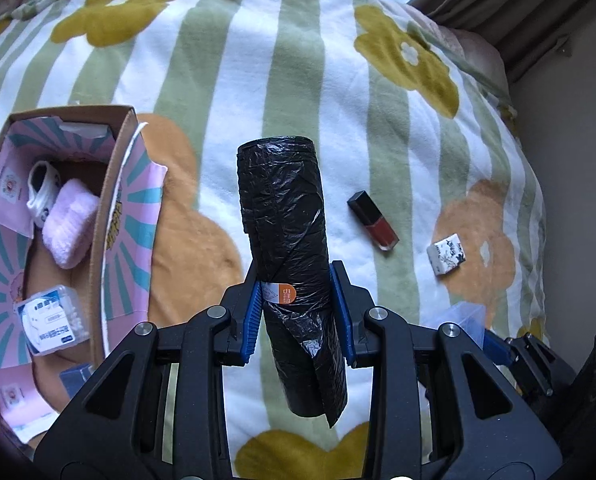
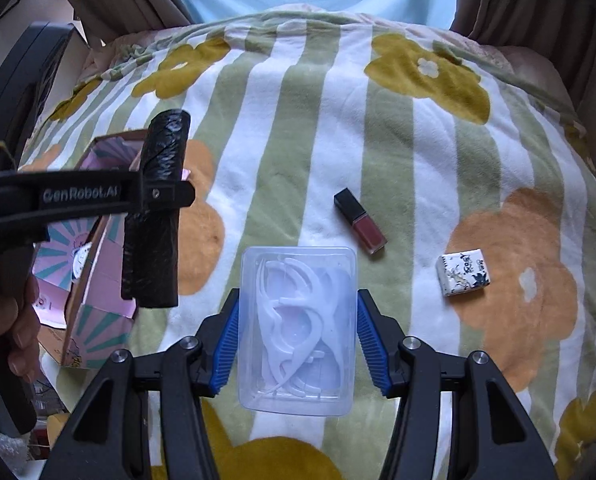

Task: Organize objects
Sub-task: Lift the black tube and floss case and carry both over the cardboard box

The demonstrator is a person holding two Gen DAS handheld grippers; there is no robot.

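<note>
Left gripper (image 1: 298, 312) clamped on black bag roll (image 1: 285, 216); right gripper (image 2: 298, 340) clamped on floss-pick box (image 2: 298, 332) (clear); lipstick (image 2: 360, 222) at 1 o'clock.

Blanket (image 2: 310, 128) bearing box (image 1: 109, 216), lipstick (image 2: 360, 222), eraser (image 2: 464, 274)

Right tongs (image 2: 298, 344) clamp a clear floss-pick box (image 2: 298, 328) above the blanket (image 2: 378, 140).

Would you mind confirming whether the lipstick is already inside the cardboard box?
No, the lipstick lies on the blanket, well apart from the cardboard box.
</note>
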